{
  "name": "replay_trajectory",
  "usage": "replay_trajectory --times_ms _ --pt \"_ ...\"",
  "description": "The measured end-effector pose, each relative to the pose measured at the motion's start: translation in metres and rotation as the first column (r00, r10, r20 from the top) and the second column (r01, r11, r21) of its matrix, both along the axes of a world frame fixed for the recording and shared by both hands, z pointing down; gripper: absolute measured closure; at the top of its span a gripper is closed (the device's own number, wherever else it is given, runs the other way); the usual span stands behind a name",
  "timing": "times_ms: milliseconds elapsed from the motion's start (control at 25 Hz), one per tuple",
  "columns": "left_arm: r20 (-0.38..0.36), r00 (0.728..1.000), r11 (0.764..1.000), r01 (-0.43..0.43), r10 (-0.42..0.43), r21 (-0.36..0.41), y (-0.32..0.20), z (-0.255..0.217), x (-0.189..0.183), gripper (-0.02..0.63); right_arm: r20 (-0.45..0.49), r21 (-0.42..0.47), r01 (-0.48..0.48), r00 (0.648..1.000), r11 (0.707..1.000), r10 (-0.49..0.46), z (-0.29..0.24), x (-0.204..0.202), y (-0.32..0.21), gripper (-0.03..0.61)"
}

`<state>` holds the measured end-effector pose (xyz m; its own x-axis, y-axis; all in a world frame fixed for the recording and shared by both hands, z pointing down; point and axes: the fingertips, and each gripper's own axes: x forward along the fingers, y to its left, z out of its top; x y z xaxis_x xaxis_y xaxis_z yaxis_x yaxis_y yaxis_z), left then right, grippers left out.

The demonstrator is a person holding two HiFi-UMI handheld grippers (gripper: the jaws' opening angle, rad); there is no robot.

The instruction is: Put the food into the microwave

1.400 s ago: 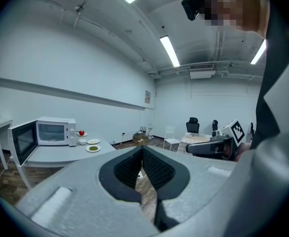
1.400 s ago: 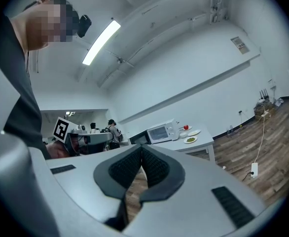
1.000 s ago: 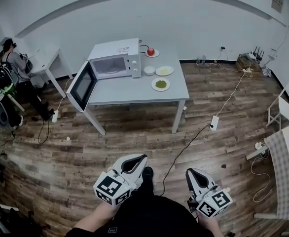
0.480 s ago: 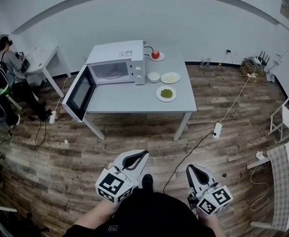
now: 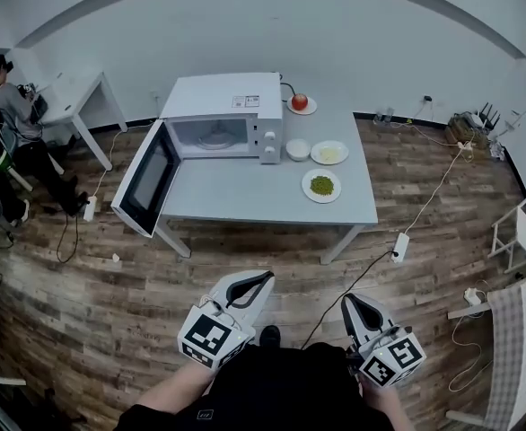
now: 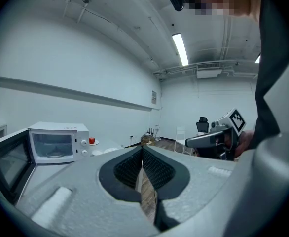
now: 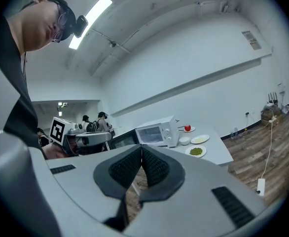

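Left gripper (image 5: 263, 279) and right gripper (image 5: 347, 300): jaws together on both, nothing held, both well short of the tabletop (image 5: 236, 200).

Food is all on the tabletop, right of the microwave (image 5: 216, 115):
- plate of green food (image 5: 321, 186), nearest
- pale plate (image 5: 329, 153)
- white bowl (image 5: 297, 149)
- red fruit (image 5: 300, 102), at the back

Likely risks:
- The open door (image 5: 144, 180) hangs out past the tabletop's left edge, so the left gripper could clip it.
- The cable (image 5: 368, 266) crosses the floor (image 5: 245, 268) on the approach path and is a trip hazard.
- Flat plates are hard to pinch by the rim, and any tilt spills the green food.
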<state>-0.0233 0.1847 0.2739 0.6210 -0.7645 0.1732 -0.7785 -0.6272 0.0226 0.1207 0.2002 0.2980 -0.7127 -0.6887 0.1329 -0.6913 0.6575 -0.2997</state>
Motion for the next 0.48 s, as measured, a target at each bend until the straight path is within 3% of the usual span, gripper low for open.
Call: replay_trajectory --times_ms 320,480 --pt "-0.05 0.999 0.999 -0.024 0.022 -0.036 -0.037 0.011 -0.011 0.604 -0.043 -0.03 -0.026 0.999 0.999 0.024 0.003 -0.012 -0.034 0.565" --pt "-0.03 0.999 0.999 -0.02 0.019 -0.041 -0.058 0.018 -0.012 0.604 -0.055 -0.045 -0.014 0.998 0.999 0.011 0.007 -0.016 -0.053 0.565"
